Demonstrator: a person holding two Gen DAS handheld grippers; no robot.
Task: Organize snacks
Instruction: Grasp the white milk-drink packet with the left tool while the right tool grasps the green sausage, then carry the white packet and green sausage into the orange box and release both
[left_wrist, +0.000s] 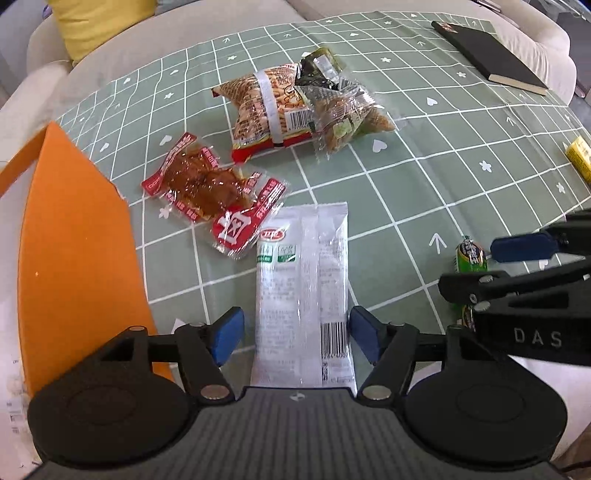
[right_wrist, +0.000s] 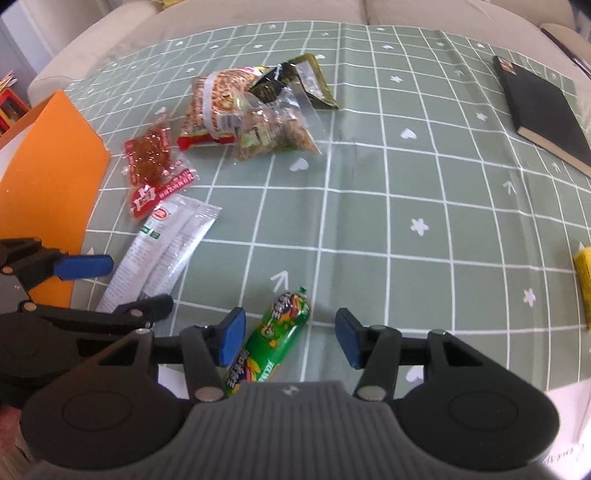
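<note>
green tablecloth (left_wrist: 406, 177) holds white packet (left_wrist: 303, 291), green sausage (right_wrist: 277, 343)

The right hand-held gripper (left_wrist: 517, 262) reads "DAS".

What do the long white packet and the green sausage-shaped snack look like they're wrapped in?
The long white packet looks like thin plastic film, glossy and partly see-through, judging by its sheen, wrinkles and crimped top edge. The green sausage snack seems cased in tight, shiny printed plastic, pinched shut at its tip; whether a metal clip closes it is too small to tell.
</note>
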